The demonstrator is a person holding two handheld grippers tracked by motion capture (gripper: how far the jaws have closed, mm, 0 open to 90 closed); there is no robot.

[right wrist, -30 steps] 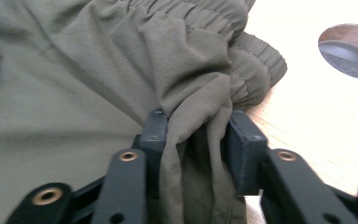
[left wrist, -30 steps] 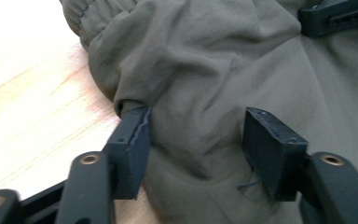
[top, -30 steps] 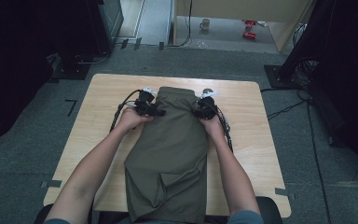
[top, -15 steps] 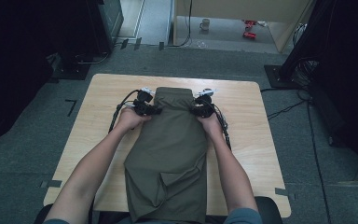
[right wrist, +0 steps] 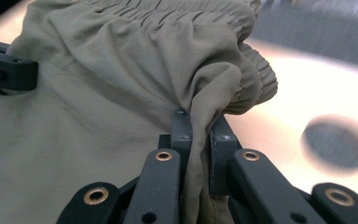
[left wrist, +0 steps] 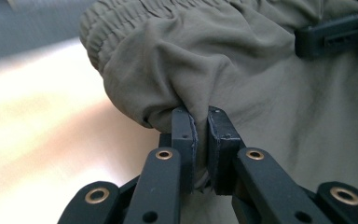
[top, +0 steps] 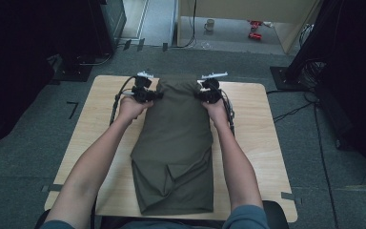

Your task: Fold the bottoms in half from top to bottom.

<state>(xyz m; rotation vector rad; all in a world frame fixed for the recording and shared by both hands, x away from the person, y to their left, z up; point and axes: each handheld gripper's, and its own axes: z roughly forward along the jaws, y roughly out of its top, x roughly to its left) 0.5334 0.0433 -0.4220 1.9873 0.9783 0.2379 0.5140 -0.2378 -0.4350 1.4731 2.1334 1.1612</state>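
Trousers [top: 176, 143], olive, lengthwise on table [top: 262, 143], waistband at far edge. Left gripper [top: 153, 95] and right gripper [top: 201, 94], jaws just closed, each pinching a waistband corner fold. Risk: thin bite on slippery cloth; one corner may slip during lifting.

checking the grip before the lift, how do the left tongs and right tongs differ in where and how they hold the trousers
The left tongs pinch the trousers at the left corner of the waistband end; the right tongs pinch the right corner. In the left gripper view the fabric bulges above the tips; in the right gripper view a fold runs down between the jaws. Both are shut on cloth just below the elastic band, at the table's far end.
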